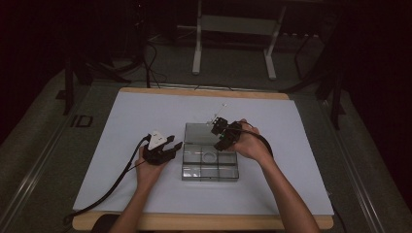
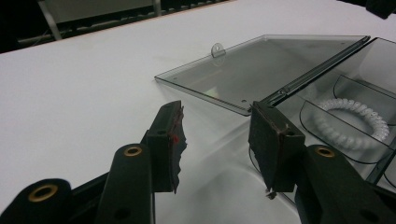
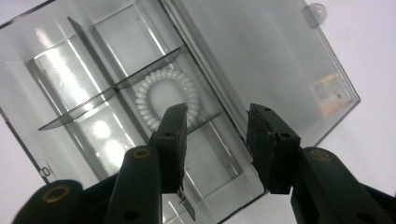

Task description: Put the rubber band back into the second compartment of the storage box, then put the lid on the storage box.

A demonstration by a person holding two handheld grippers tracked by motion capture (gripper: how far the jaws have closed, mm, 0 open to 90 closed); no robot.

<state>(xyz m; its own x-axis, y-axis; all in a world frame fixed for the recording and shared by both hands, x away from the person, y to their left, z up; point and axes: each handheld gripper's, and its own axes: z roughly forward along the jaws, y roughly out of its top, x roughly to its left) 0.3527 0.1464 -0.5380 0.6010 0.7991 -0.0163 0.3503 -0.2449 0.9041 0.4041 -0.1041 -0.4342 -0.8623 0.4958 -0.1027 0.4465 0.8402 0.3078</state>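
1. A clear plastic compartment box (image 1: 210, 164) lies near the middle of the white desk (image 1: 121, 126), its lid (image 1: 200, 132) folded flat onto the desk on the far side.
2. A white coiled hair tie (image 3: 164, 95) rests in a middle compartment, ringed by low curved dividers.
3. The left hand-held gripper (image 1: 167, 148) sits just left of the box at desk level, jaws apart and holding nothing; in the left gripper view, one jaw is near the hinge corner, the other over bare desk.
4. The right hand-held gripper (image 1: 219, 130) hovers above the box's far right part, jaws spread and empty, with the hair tie just beyond its fingertips in the right gripper view.
5. Box walls and dividers stand between the jaws and the hair tie.
6. The clear plastic glares, so the compartment edges are hard to trace; from above, the hair tie is only a faint ring.
7. Open white desk surrounds the box on all sides; the wooden desk rim (image 1: 204, 92) is well apart from it.
8. A white frame (image 1: 233, 39) stands on the dim floor beyond the desk.
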